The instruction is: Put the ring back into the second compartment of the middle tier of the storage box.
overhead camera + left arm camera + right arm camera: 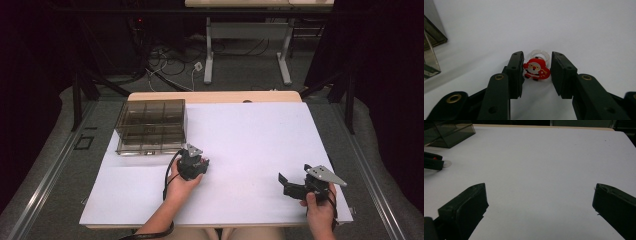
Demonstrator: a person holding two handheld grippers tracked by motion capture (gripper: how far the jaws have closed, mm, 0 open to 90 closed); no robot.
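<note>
Santa ring (536,69) upright, facing camera

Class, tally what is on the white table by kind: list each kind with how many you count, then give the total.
Santa ring: 1
Smoky clear compartment box: 1
Hand-held grippers: 2, the left gripper with the ring between its jaws and touching both pads, the right gripper with jaws wide apart and nothing between them
Total: 4
</note>
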